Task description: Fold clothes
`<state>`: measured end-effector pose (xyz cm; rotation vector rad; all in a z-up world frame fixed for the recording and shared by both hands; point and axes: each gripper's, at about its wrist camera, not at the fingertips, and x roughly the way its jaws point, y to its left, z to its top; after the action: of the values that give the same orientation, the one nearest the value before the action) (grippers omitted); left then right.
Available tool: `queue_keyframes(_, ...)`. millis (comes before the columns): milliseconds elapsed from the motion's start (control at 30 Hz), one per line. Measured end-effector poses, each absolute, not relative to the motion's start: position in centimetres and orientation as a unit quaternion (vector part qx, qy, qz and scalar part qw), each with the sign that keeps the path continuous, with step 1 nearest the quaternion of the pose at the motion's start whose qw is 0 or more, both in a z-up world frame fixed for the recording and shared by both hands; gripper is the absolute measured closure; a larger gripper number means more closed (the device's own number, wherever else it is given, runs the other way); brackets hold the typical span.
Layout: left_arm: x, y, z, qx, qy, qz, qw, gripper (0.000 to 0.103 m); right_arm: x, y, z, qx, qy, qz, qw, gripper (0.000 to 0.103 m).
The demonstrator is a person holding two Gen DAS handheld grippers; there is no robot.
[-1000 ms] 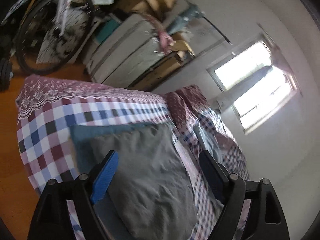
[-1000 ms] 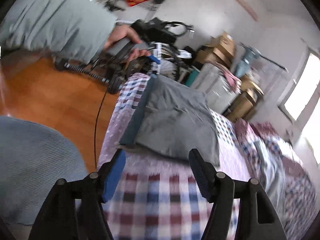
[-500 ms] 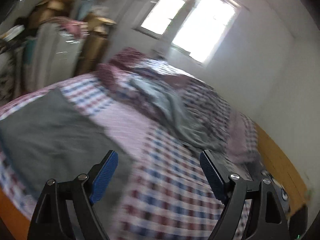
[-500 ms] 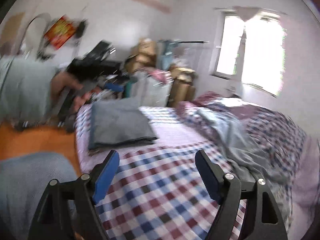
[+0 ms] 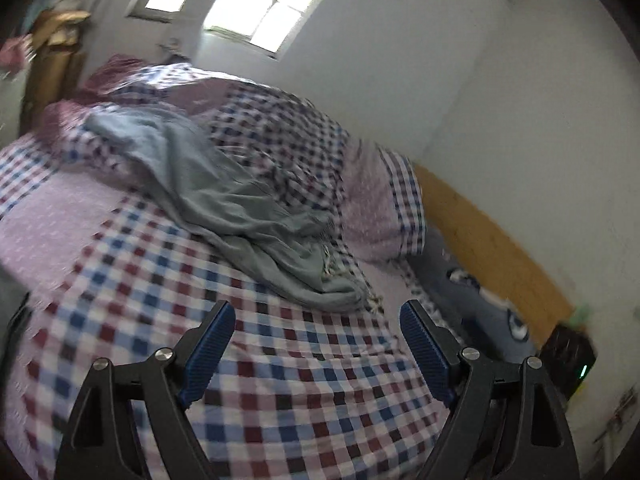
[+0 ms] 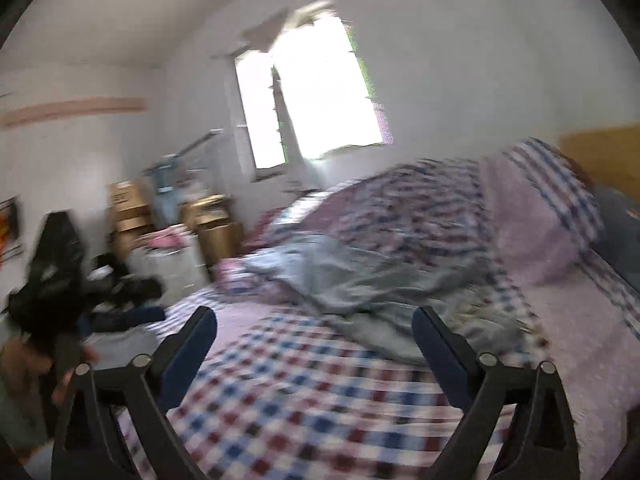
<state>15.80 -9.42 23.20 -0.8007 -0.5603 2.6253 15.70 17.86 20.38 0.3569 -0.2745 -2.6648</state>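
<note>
The grey-green garment (image 5: 224, 204) is what I'm after: it lies crumpled and unfolded in a long heap on the bed (image 5: 280, 392), running from the window side down toward the middle, with a fringed edge at its near end. It rests partly on the bare checked sheet and partly against the bunched checked quilt (image 5: 288, 136) piled toward the wall-side edge. From the right wrist the same garment (image 6: 360, 280) shows as a blurred mound just past my claws, again leaning on the quilt (image 6: 400, 208).

My left claw (image 5: 316, 344) is spread wide, blue pads well apart, nothing between them, hovering over the checked sheet just short of the garment's near end. My right claw (image 6: 314, 340) is wide as well and empty, lined up on the same heap from the foot-side edge. Over at the bed's near corner I can make out the person's hand (image 6: 60, 372) on the other handle, very blurred.

So I read this as the reach-in: neither claw is on cloth yet, and this piece hasn't had a single fold. Next I'd want to pick two spots on the near edge of the garment, one per claw, close on the fabric alone without catching the sheet or the quilt under it, then lift and drag it out onto the flat open part of the bed to spread it. The fringe and the folds hide where the true corners are, so I can't tell the corners from here.
</note>
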Motion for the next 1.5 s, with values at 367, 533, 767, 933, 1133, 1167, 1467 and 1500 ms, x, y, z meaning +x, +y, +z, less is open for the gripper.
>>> queue_keyframes(367, 7.9, -4.2, 13.6, -0.321, -0.128, 0.935, 0.077, 0.016, 4.8, 20.0, 12.4, 0.275, -0.135, -0.948, 0.083, 0.001)
queue_keyframes(533, 5.1, -4.2, 8.4, -0.361, -0.109, 0.925, 0.041, 0.016, 2.1, 18.3, 7.4, 0.344, -0.079, -0.933, 0.069, 0.001)
queue_keyframes(767, 2.9, -3.8, 3.6, -0.412, -0.097, 0.906, 0.022, 0.016, 0.4, 17.1, 3.1, 0.397, -0.049, -0.915, 0.046, 0.001)
queue_keyframes(933, 2.7, -2.5, 2.5, -0.431, -0.053, 0.901, 0.014, 0.016, -1.3, 17.1, 0.6, 0.442, -0.041, -0.895, 0.036, 0.001)
queue_keyframes(1133, 2.2, -1.5, 1.5, -0.436, -0.021, 0.900, 0.000, 0.012, -1.4, 16.7, -0.1, 0.446, -0.020, -0.894, 0.023, 0.000)
queue_keyframes(1167, 2.0, -1.4, 1.4, -0.436, -0.018, 0.900, -0.001, 0.012, -1.3, 16.6, -0.2, 0.446, -0.018, -0.895, 0.021, 0.000)
queue_keyframes(1467, 1.4, -1.5, 1.0, -0.437, -0.020, 0.899, 0.004, 0.008, -1.4, 16.2, -0.3, 0.444, -0.007, -0.896, 0.016, 0.000)
queue_keyframes(1500, 1.4, -1.5, 1.0, -0.437, -0.019, 0.899, 0.004, 0.008, -1.4, 16.2, -0.3, 0.444, -0.007, -0.896, 0.016, 0.000)
